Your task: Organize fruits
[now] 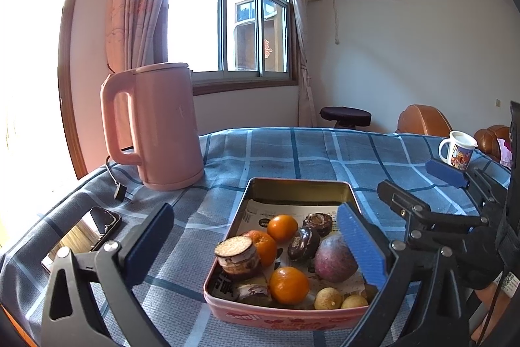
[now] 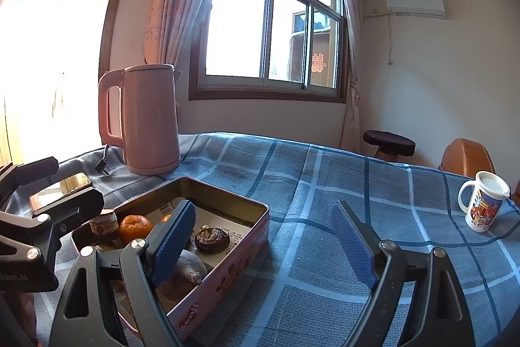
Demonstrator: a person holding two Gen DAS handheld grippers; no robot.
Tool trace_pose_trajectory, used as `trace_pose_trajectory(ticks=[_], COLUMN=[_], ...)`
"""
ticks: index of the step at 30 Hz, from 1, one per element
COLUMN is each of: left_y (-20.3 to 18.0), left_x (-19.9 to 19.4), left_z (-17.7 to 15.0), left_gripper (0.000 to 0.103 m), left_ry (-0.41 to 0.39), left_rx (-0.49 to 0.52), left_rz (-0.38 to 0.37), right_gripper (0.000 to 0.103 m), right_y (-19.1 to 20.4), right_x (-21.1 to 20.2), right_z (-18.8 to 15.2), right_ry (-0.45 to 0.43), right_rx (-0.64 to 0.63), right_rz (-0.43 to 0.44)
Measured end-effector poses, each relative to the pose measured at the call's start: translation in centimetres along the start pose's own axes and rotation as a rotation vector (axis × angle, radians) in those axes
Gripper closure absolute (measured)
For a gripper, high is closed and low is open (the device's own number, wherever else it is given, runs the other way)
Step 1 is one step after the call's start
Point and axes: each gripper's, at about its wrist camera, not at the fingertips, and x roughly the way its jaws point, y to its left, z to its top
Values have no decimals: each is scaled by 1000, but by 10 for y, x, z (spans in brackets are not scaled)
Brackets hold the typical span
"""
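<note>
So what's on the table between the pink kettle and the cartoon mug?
Only bare blue checked tablecloth between the pink kettle and the cartoon mug, seen in the right wrist view.

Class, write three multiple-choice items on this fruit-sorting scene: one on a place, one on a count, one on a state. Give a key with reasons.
1. Where does the pink electric kettle stand?
A. inside the tin
B. on the blue checked tablecloth, beyond the tin
C. on the dark round stool

2. How many orange mandarins lie in the pink rectangular metal tin, seen from the left wrist?
A. one
B. three
C. six

3. What state is the left tool in?
A. open, holding nothing
B. shut on a mandarin
C. shut on the mug

Key: 1 B, the kettle sits on the cloth behind the tin's far rim. 2 B, three orange fruits show among the cakes. 3 A, its blue pads stand wide apart, with nothing gripped between them.
</note>
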Motion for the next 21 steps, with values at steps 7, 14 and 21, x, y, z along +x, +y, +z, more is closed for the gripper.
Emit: trace_pose_trajectory(ticks=[7, 14, 21], left_y=[-3, -11, -12], left_x=[1, -5, -7], left_z=[1, 4, 4], left_gripper=[0, 0, 0], left_ry=[1, -35, -45], left_rx=[16, 49, 64], left_rz=[8, 11, 21], right_gripper=[16, 16, 16], right_y=[-2, -4, -5], right_x=[-2, -4, -4], right_z=[0, 0, -1], right_ry=[-10, -11, -11], right_rx=[11, 21, 24], right_rz=[-6, -9, -9])
